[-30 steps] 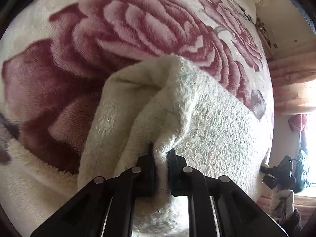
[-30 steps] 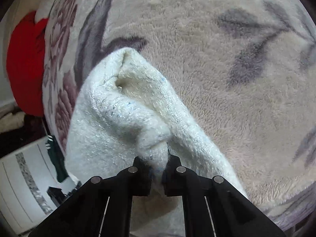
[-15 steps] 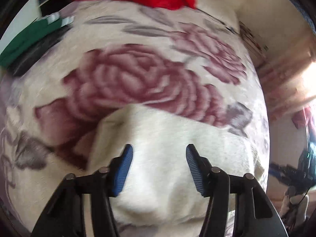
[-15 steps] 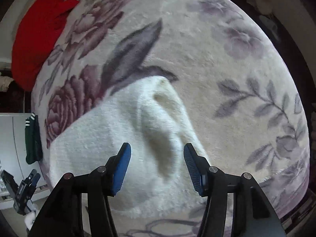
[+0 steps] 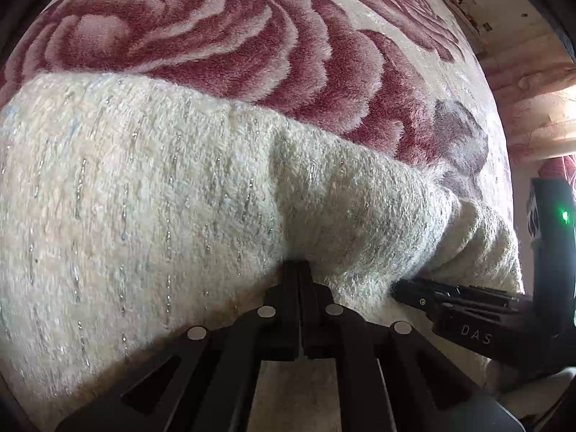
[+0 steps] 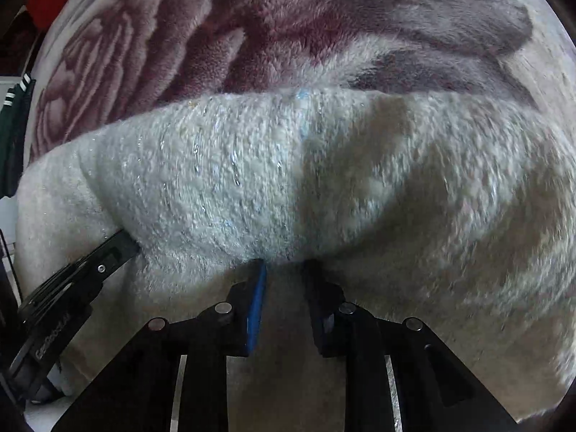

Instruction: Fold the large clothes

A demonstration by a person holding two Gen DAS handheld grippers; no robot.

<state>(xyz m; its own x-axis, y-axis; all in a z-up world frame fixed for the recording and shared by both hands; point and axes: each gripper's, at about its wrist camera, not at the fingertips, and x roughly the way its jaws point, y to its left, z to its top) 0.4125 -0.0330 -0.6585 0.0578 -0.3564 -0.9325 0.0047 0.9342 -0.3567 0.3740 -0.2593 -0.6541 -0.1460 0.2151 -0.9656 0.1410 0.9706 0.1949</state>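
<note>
- The cream knitted sweater lies bunched on a plush blanket — its yarn is nubbly, shot through with short glinting silver threads in rows.
- The blanket is a deep fleece, cream with big dusky-red roses and grey leaves.
- The left claw is closed, its black fingers pressed together on a fold at the sweater's near edge.
- The right claw is closing, with a gap between its blue pad and the other finger; the sweater's edge sits at the fingertips, but whether the pads press on it cannot be told.
- In the left wrist view the right claw's fingers reach under a rolled fold at the right.
- The right wrist view is blurred on its right side; the sweater's shape is cut off at both rims.
- A green garment with white stripes shows at the far left edge, mostly hidden.
</note>
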